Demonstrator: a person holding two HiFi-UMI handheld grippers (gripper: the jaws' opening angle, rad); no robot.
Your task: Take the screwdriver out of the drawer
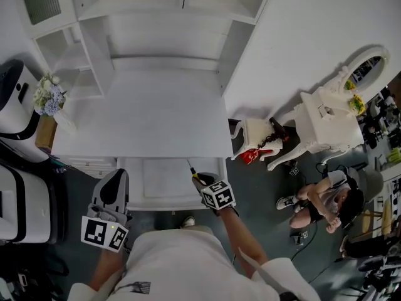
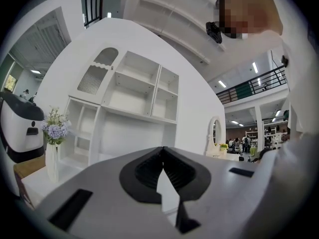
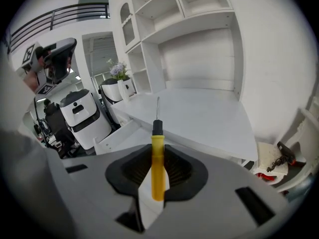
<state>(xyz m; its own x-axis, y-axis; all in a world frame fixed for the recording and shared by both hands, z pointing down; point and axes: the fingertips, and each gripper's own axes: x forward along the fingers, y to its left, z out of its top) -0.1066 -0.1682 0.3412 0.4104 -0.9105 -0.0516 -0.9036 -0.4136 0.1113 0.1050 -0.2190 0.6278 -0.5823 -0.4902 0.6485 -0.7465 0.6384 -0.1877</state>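
Note:
The screwdriver (image 3: 157,158) has a yellow handle, a black collar and a thin metal shaft. My right gripper (image 3: 157,151) is shut on its handle, and the shaft sticks out past the jaws toward the white desk top (image 3: 199,113). In the head view the right gripper (image 1: 202,184) holds the screwdriver (image 1: 195,176) above the right part of the open white drawer (image 1: 156,177). My left gripper (image 1: 114,193) hangs off the drawer's left front corner. Its jaws (image 2: 162,151) meet at the tips with nothing between them.
A white shelf unit (image 1: 163,17) rises behind the desk. A vase of flowers (image 1: 49,96) stands at the desk's left end, beside white machines (image 1: 15,105). On the floor to the right are a small white dressing table (image 1: 326,127) and a crouching person (image 1: 326,202).

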